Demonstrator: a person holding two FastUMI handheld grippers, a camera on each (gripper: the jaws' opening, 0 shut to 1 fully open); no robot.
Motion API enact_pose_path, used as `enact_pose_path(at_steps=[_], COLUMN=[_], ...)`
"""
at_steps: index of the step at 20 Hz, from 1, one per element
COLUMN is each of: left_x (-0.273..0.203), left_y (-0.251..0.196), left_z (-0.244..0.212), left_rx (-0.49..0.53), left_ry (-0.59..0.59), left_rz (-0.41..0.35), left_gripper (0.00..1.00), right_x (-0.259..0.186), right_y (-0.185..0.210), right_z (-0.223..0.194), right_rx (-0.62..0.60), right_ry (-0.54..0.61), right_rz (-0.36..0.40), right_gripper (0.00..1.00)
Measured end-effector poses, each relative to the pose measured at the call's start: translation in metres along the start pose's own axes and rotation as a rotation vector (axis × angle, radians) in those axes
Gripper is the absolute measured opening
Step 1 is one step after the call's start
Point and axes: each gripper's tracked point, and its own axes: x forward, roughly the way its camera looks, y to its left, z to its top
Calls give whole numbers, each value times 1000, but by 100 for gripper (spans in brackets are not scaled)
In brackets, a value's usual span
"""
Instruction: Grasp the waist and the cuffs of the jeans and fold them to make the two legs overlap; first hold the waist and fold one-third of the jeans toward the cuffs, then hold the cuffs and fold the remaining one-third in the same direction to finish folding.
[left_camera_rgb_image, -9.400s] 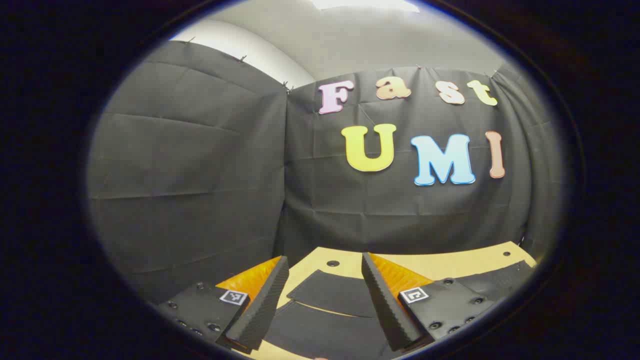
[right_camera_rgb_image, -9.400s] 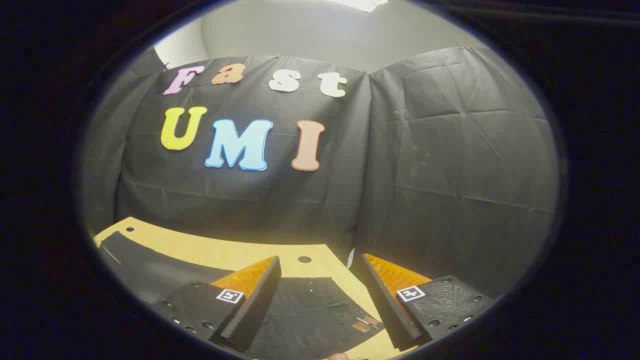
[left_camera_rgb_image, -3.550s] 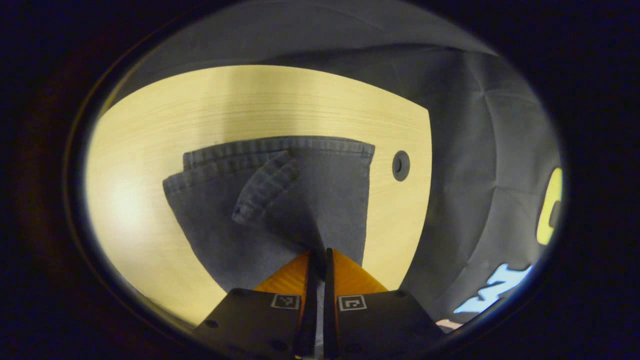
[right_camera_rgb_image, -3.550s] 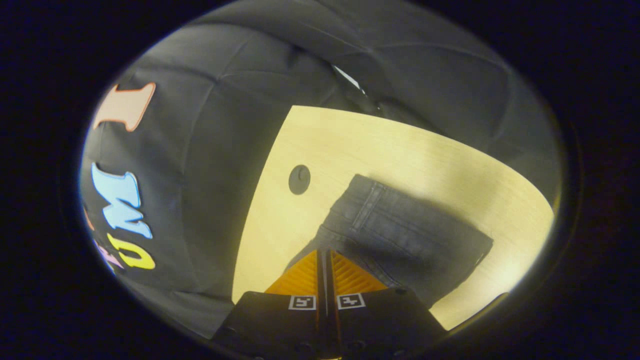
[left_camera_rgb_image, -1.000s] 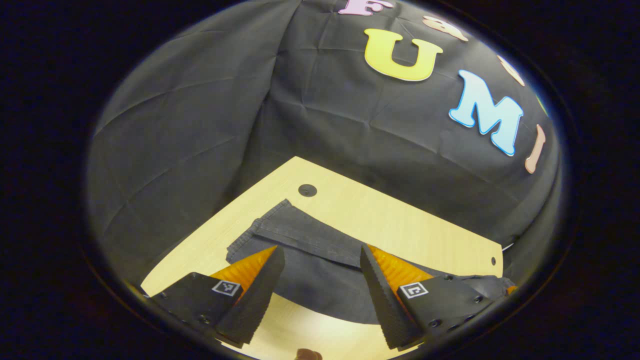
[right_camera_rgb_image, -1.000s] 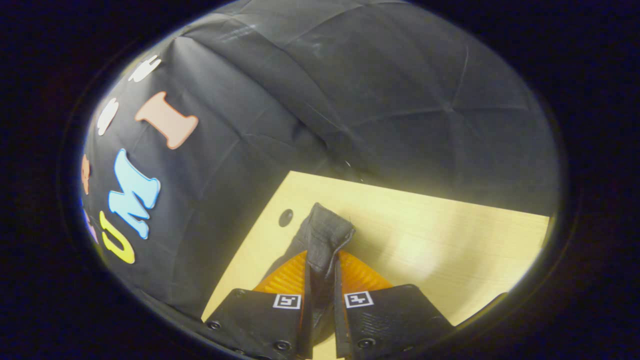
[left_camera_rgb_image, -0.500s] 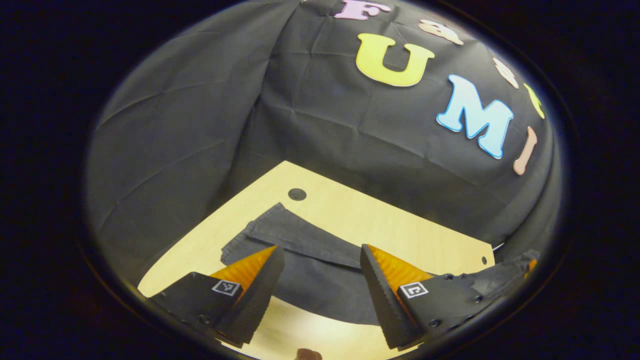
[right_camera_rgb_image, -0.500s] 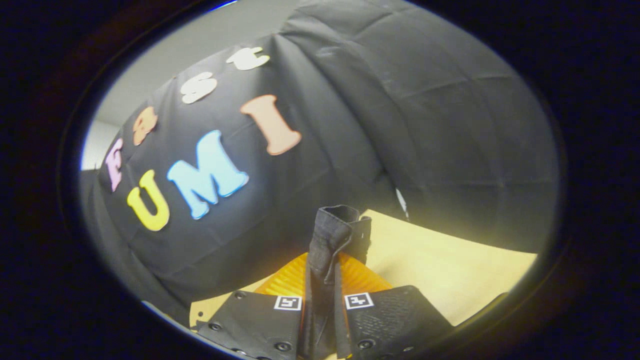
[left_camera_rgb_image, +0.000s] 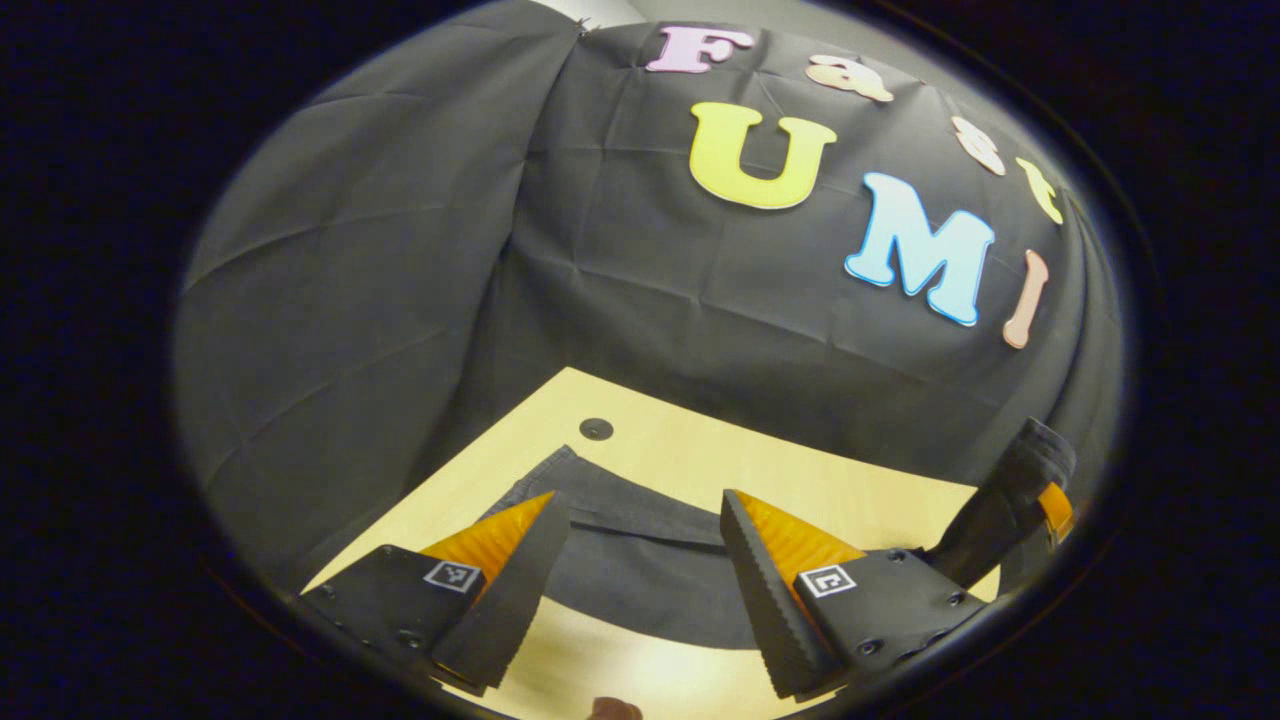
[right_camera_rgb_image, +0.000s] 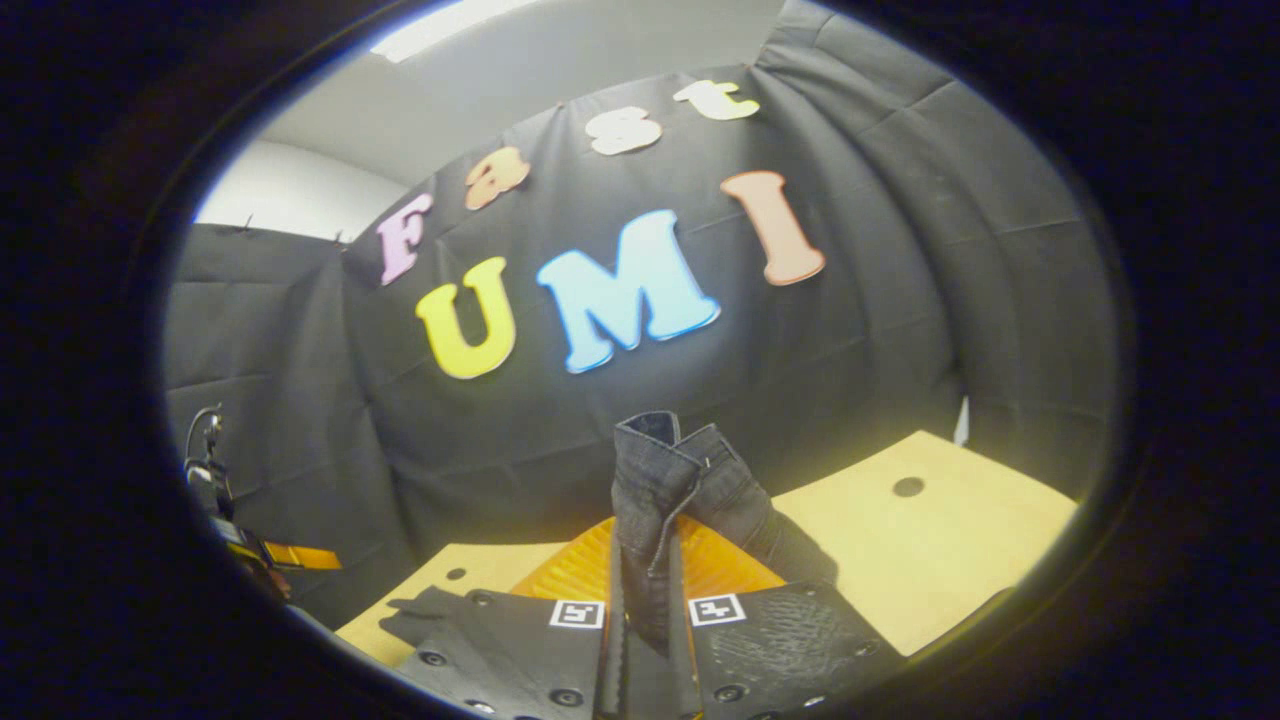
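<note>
Since a moment ago, right tool (right_camera_rgb_image: 642, 610) has lifted higher, clenched on dark denim jeans (right_camera_rgb_image: 665, 480); the rest lies lower centre on pale wooden desk (left_camera_rgb_image: 700, 460). Left tool (left_camera_rgb_image: 640, 560) is released. Carry the waist steadily toward the cuffs.

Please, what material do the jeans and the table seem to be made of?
The jeans: dark grey-black denim, matte, judging by the woven texture and the stitched seams on the part pinched between the right gripper jaws. The table: probably pale wood or wood-look laminate, smooth with a slight sheen; a faint straight grain shows, but the look leaves this open.
</note>
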Motion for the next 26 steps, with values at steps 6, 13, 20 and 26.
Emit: enact_pose_path(at_steps=[6,13,20,26], left_x=[-22,-36,-37,-22], left_y=[8,22,32,41], left_z=[-8,-24,-38,-61], left_rx=[11,-12,-95,-217], left_ry=[1,33,60,111], left_rz=[17,89,127,127], left_gripper=[99,99,99,99], right_x=[21,27,24,10], right_y=[40,53,58,36], right_z=[-96,-168,-178,-131], right_rx=[24,-38,-43,-175], right_ry=[197,330,366,293], right_rz=[165,238,275,226], right_gripper=[15,20,58,80])
